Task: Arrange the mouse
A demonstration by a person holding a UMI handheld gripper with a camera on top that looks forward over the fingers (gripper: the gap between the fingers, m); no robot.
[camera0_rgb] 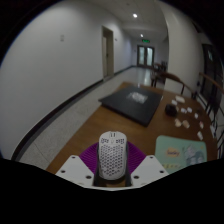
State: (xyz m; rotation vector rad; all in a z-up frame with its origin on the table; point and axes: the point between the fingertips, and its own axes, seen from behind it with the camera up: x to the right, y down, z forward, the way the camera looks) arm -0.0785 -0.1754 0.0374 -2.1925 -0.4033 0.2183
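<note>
A white mouse point(111, 152) with a honeycomb-perforated shell stands upright between my fingers, its wheel end pointing away. My gripper point(111, 166) is shut on the mouse; the purple pads point(88, 158) press on both of its sides. It is held above the near end of a wooden table point(88, 138). A black mouse mat point(135, 103) lies flat on the table well beyond the fingers.
Small white and dark objects point(184, 112) lie on the table to the right of the mat. A pale green card point(186, 151) lies near my right finger. Chairs point(160, 75) stand past the table's far end, with a corridor behind. Grey floor lies to the left.
</note>
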